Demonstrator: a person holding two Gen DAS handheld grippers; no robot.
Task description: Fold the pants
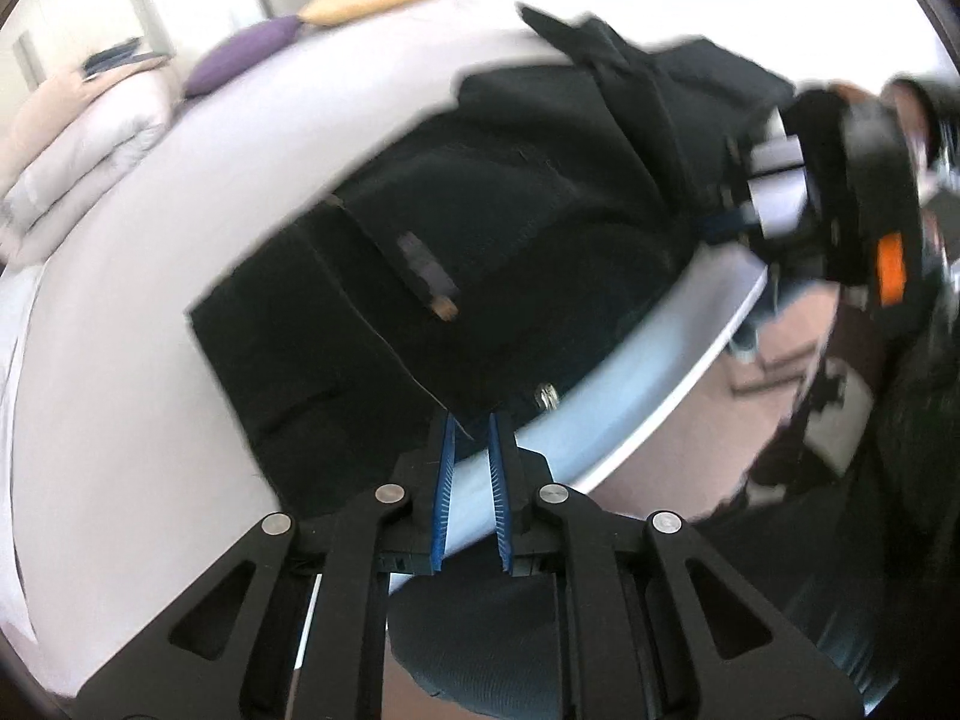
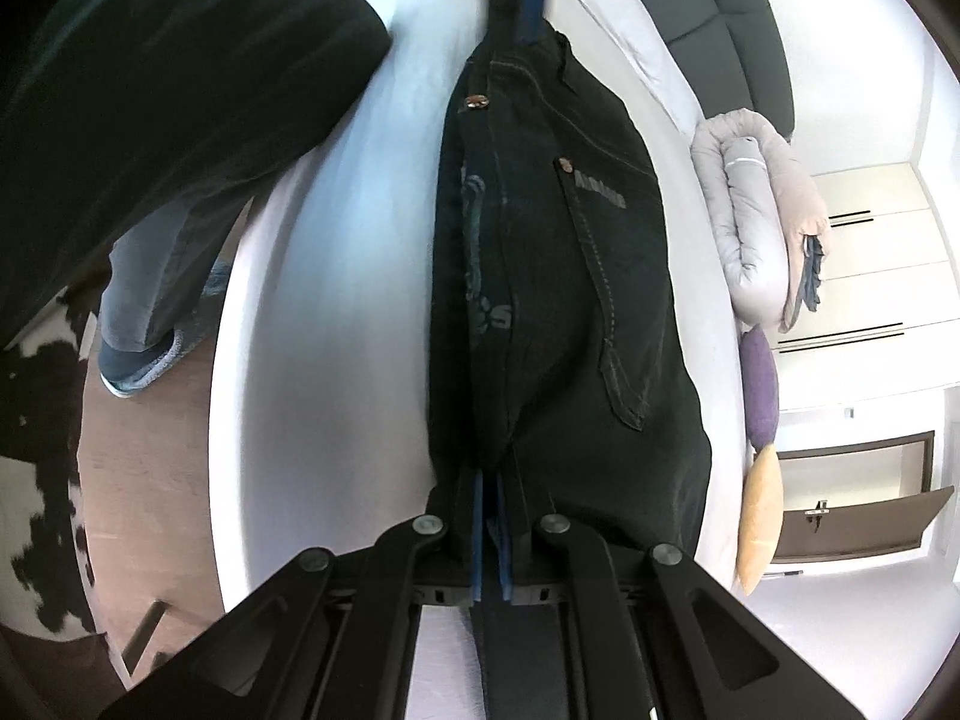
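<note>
Your bed (image 2: 360, 192) is the landmark here: a broad white mattress, and everything else sits on it or at its edge. The pants (image 2: 540, 276), dark denim, lie stretched along the near side of the bed, not far in from the edge where you stand. They look already folded lengthwise, one leg over the other, since a back pocket and the waist button both show on the same narrow strip. Judging from that, the first fold is done and the crosswise folds are still to come.

In the left wrist view the far part of the pants seems doubled up in a heap toward the middle of the bed, so a second fold may be under way; the blur makes this hard to settle.

Beyond the pants, at the far side of the bed, you have a rolled duvet (image 2: 756, 204), then a purple cushion (image 2: 759, 384) and a yellow cushion (image 2: 759, 516).

Your right claw (image 2: 491, 480) is clamped on the end of the pants nearest it, cloth running between the blue pads. Your left claw (image 1: 471, 420) sits at the bed's edge by the waist corner, its pads standing a little apart with white bed showing between them; only the tips meet the cloth, so it looks to have let go.
</note>
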